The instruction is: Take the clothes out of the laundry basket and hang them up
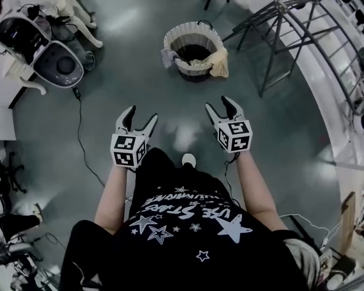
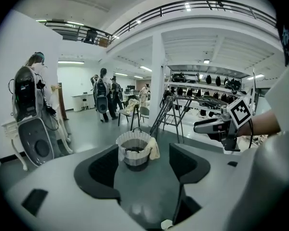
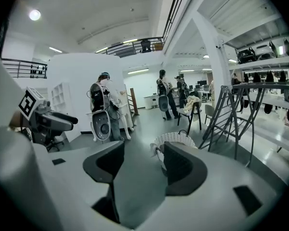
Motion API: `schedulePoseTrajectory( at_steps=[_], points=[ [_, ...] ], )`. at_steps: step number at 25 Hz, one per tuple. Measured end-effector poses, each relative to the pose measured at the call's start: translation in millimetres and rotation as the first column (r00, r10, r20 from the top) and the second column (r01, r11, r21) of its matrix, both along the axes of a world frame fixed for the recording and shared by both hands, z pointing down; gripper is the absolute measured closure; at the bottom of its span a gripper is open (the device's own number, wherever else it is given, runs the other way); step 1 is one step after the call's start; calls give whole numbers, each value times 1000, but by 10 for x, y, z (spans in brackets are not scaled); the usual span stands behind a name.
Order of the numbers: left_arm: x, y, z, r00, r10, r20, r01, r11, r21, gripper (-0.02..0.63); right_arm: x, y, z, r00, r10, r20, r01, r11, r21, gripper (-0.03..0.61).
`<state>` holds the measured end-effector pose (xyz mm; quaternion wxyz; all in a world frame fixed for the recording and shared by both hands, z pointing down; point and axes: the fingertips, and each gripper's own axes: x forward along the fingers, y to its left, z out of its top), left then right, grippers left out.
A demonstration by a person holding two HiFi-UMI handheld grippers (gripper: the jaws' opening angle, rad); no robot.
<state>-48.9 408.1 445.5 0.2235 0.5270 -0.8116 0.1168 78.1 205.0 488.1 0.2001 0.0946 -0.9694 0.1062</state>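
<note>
On the floor ahead: the laundry basket [image 1: 194,28] stands upright, well apart from both hands, with dark clothes [image 1: 193,52] inside and a tan cloth [image 1: 221,62] draped over its rim.
Left hand-held gripper [image 1: 141,117]: released, jaws spread, only bare floor between them.
Right hand-held gripper [image 1: 217,103]: released as well, jaws wide and empty.
Drying rack [image 1: 297,35]: a metal frame to the right of the basket, with no clothes on the bars that show.
Step in hand: the approach. Both grippers point toward the basket, and I judge that hanging has not begun.
Next move: it calls for closing the gap, lowering one gripper over the rim and pinching a single garment. The tan cloth looks easiest, since it hangs outside.
Head view alone: shows both grippers side by side and the basket's inside from above.
Left gripper view alone: frames the basket squarely between its jaws, with people standing in the room beyond.
Right gripper view alone: the basket sits half hidden behind one jaw, so this gripper seems aimed slightly off it.
</note>
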Motion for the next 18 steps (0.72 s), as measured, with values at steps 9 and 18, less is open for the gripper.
schedulePoseTrajectory(
  at_steps=[9, 18],
  points=[
    [-270, -295, -15, 1000, -8, -22, 8, 1000, -21, 284, -198, -209, 68, 999, -10, -41, 9, 1000, -26, 324],
    [-1054, -563, 183, 997, -10, -73, 9, 1000, -21, 284, -789, -406, 231, 992, -16, -124, 14, 1000, -17, 324]
  ],
)
